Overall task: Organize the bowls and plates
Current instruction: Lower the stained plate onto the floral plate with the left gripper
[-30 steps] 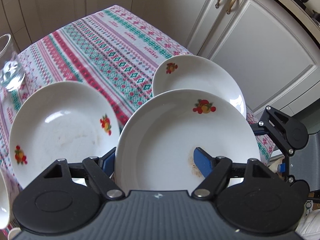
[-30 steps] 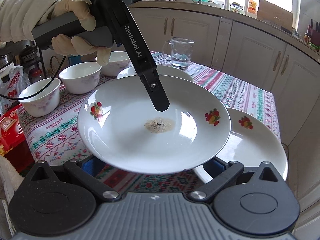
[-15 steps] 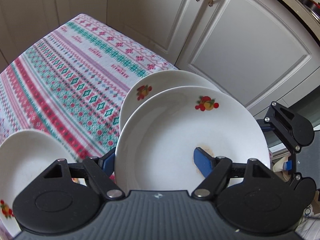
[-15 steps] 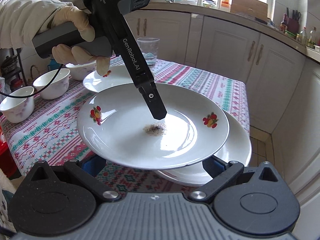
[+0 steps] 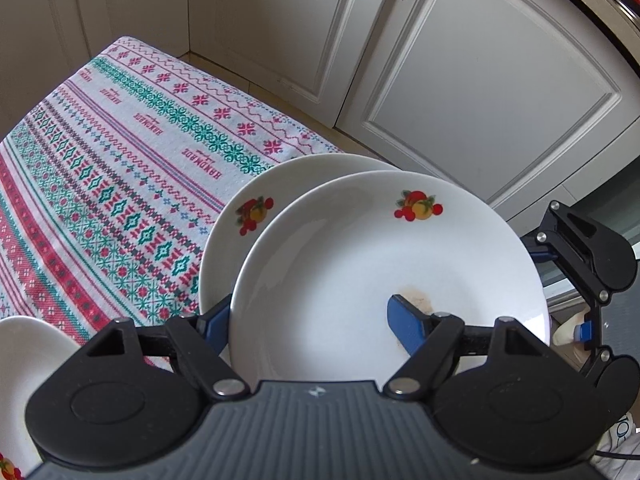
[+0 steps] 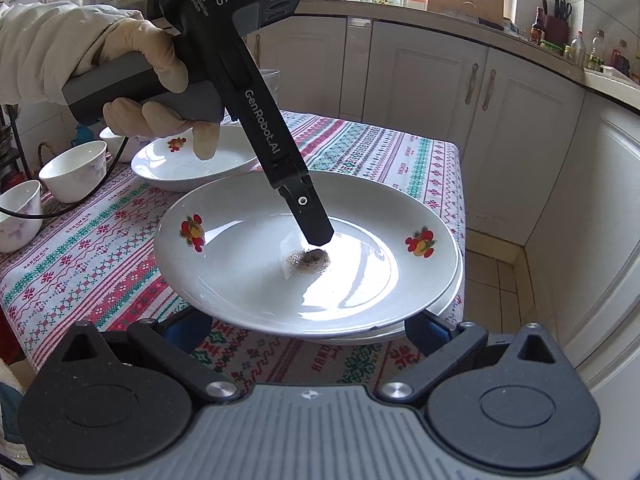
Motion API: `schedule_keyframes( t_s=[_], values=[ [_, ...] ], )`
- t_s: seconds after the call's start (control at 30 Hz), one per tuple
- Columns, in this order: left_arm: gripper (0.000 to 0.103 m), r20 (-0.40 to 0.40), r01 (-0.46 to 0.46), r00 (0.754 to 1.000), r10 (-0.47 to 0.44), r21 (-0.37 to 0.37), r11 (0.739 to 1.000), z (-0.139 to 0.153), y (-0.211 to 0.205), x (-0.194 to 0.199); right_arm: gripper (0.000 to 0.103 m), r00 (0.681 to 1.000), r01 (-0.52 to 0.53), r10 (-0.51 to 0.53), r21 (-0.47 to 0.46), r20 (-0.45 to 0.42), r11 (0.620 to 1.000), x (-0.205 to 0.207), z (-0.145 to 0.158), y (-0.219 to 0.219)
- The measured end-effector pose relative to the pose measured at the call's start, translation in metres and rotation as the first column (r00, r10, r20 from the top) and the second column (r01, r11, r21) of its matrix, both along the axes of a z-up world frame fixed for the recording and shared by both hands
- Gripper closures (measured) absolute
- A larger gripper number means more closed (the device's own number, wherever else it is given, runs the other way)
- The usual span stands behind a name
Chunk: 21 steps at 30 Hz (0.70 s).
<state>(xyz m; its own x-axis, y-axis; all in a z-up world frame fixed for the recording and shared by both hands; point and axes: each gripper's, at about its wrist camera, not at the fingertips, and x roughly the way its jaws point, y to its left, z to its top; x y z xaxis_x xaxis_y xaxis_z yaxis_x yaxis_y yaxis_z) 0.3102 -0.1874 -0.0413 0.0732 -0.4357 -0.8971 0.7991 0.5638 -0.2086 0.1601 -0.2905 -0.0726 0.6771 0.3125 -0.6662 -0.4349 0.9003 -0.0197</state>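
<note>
My left gripper is shut on a white fruit-print plate, one finger over its rim and one under. It holds the plate just above a second matching plate at the table's corner. In the right wrist view the held plate carries a dark food stain and nearly covers the lower plate. The left gripper's upper finger reaches in from above. My right gripper is open, its fingers low on either side of the plates, touching neither.
A third plate lies further back on the patterned tablecloth. Two white bowls stand at the left and a glass mug behind. White cabinets close in beyond the table edge.
The left gripper has carried the plate to the right, over the corner plate, and lowered it until the two nearly overlap. The right gripper stayed open beside it.
</note>
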Motion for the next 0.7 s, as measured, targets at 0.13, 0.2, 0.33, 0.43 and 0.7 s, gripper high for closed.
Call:
schedule_keyframes(
  t_s=[0.13,0.2,0.33,0.43,0.7],
  values=[
    [0.025,-0.001,0.006,1.0,-0.006,-0.002,1.0,-0.004,-0.005,0.002,0.0,1.0,0.016,-0.016,0.003,-0.007,1.0,0.001,-0.001,-0.003],
    [0.025,-0.002,0.008,1.0,-0.008,-0.003,1.0,-0.005,-0.006,0.003,0.0,1.0,0.021,-0.021,0.003,-0.011,1.0,0.002,-0.001,-0.004],
    [0.025,-0.005,0.006,1.0,-0.006,-0.005,1.0,-0.008,-0.006,0.005,0.0,0.999,0.03,-0.03,-0.005,-0.02,1.0,0.003,-0.003,-0.004],
    [0.025,-0.005,0.009,1.0,-0.009,-0.008,1.0,-0.011,-0.007,0.005,0.0,0.999,0.034,-0.034,-0.009,-0.029,0.999,0.004,-0.004,-0.004],
    [0.024,0.004,0.015,1.0,-0.015,-0.012,1.0,-0.014,-0.009,0.008,0.0,0.998,0.053,-0.053,0.0,-0.034,0.999,0.003,-0.003,-0.007]
  ],
)
